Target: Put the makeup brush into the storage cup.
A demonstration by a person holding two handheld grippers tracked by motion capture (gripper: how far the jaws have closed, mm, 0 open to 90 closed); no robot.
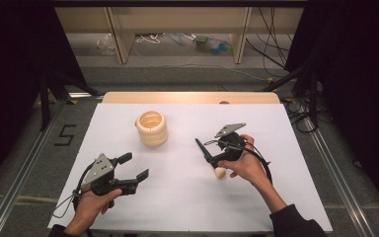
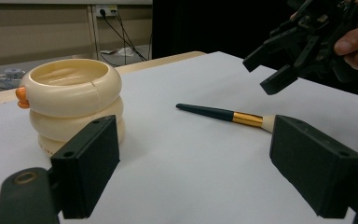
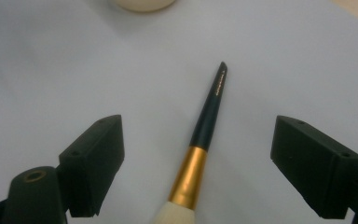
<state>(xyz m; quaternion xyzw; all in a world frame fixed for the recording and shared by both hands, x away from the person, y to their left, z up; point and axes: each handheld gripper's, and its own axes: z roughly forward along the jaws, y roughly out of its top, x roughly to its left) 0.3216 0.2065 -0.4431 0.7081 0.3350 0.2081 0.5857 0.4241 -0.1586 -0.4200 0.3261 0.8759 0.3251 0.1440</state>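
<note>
Right gripper [image 1: 212, 159] has its jaws wide apart, hanging just over the brush [image 3: 204, 144]. In the right gripper view the brush runs up the middle of the gap between the jaws without touching either one: cream bristles at the bottom edge, gold ferrule, then the dark handle tapering away toward the holder. From above, the person's right hand [image 1: 246, 165] covers most of it; you just get the dark handle tip poking out up-left and the pale bristle end below the hand.

Left gripper [image 1: 128, 174] is also spread open, nothing between the jaws, held low near the front left of the surface [image 1: 177, 197], well apart from the brush. Its jaws point across toward the middle, and in the left gripper view the brush lies flat on the white sheet with the right gripper hovering above its bristle end.

Nothing sits between the jaws and the brush, no clutter around it.

The only other thing up there is the holder [image 1: 152, 128], a cream pot that looks like stacked rings, standing upright toward the back, left of centre and apart from the brush. There's a small orange knob [image 2: 21, 96] on its side. Top is open, and the part of the inside that shows looks empty, but I can't see right to the bottom.
</note>
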